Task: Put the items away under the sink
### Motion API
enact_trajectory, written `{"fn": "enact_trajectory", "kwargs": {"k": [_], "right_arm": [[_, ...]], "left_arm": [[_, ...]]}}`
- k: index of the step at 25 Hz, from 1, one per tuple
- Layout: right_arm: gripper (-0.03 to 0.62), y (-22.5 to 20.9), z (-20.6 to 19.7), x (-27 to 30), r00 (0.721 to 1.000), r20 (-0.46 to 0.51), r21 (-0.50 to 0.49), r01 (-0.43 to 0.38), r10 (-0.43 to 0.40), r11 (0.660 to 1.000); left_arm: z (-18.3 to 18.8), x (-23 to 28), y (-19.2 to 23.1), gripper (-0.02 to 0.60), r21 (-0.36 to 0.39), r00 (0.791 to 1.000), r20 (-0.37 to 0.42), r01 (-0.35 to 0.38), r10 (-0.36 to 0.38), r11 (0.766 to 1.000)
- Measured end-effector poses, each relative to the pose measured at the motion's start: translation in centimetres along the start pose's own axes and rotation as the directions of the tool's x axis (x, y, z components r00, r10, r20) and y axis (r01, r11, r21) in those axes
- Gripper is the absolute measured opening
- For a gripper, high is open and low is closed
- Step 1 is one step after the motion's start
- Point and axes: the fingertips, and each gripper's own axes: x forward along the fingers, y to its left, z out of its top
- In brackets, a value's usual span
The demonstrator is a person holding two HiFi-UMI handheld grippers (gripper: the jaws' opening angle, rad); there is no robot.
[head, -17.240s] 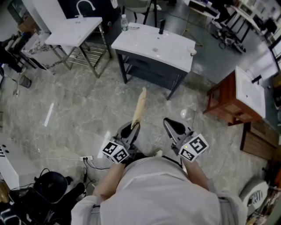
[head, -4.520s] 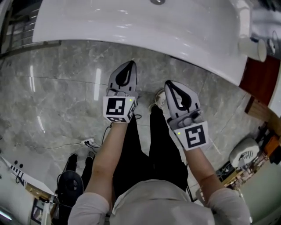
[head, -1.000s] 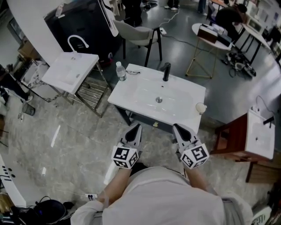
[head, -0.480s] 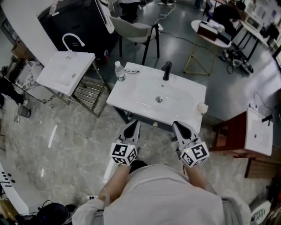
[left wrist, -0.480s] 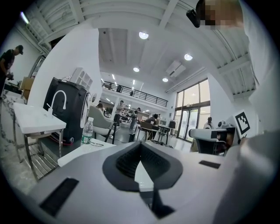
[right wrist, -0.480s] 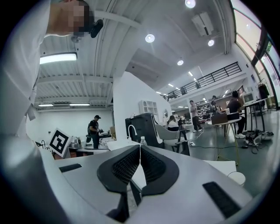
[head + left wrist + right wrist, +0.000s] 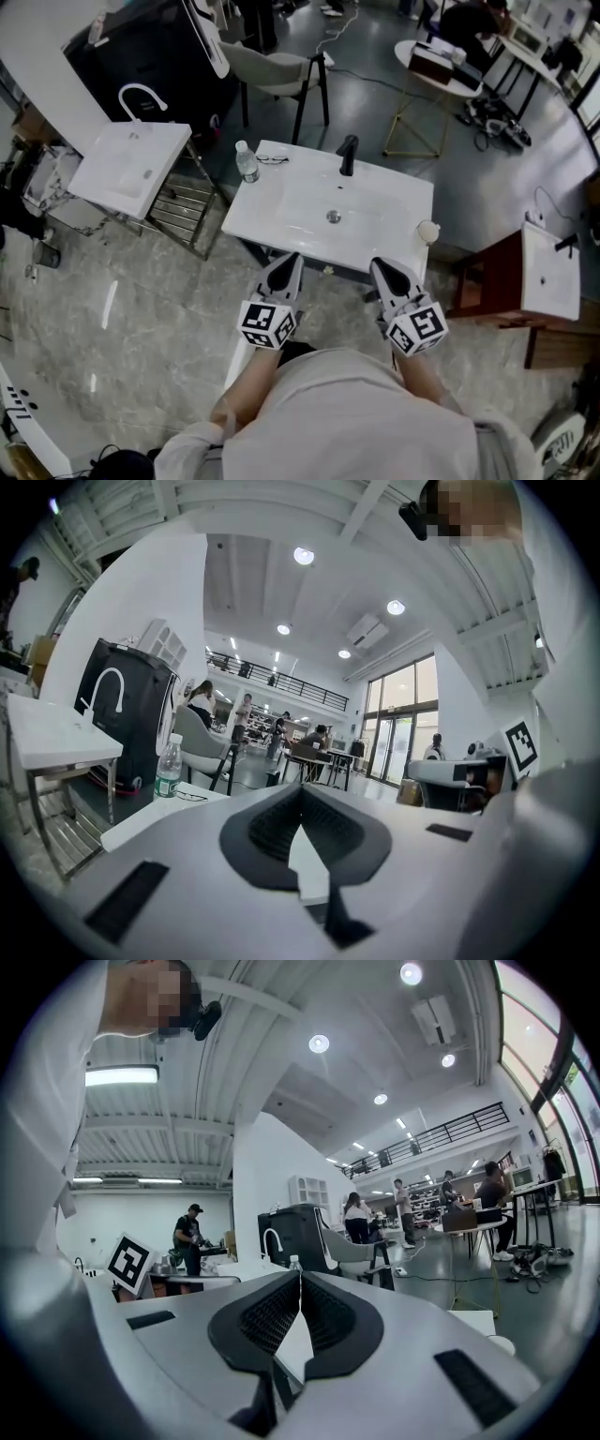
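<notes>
Against the earliest frame: the left claw point(image 7: 291, 257) carried a long pale item then. Now it and the right claw point(image 7: 377, 263) are both closed tight on nothing, pads meeting.

A few seconds back we stood hard against the white sink point(image 7: 281, 202), claws over the floor before it. Now we stand back with the whole sink in view, both claw tips just at its front edge. Over the last second little changed; the sink only drifted slightly in the frame.

The long pale item shows in no view. From above, the space under the sink is hidden by its tabletop.

Head view only: a black faucet point(image 7: 348, 155) at the sink's back, a small round pale thing point(image 7: 428, 230) on its right front corner, and a wooden vanity point(image 7: 486, 281) to the sink's right.

Left gripper view: a water bottle point(image 7: 169, 766) and glasses point(image 7: 192, 796) on the sink's back left corner, seen side-on. A second sink point(image 7: 56, 735) with a curved tap stands left of the white sink. The right claw's marker cube point(image 7: 521, 747) is at the frame's right.

Right gripper view: the left claw's marker cube point(image 7: 129, 1262), with a standing person in a cap point(image 7: 192, 1234) beyond it.
</notes>
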Motion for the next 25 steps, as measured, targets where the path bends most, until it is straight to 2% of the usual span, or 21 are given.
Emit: {"fn": "enact_trajectory", "kwargs": {"k": [25], "right_arm": [[0.032, -0.8, 1.0, -1.4, 0.999, 0.005, -0.008, 0.037, -0.037, 0.999]], "left_arm": [[0.6, 0.8, -1.7, 0.003, 0.003, 0.999, -0.013, 0.035, -0.035, 0.999]]}}
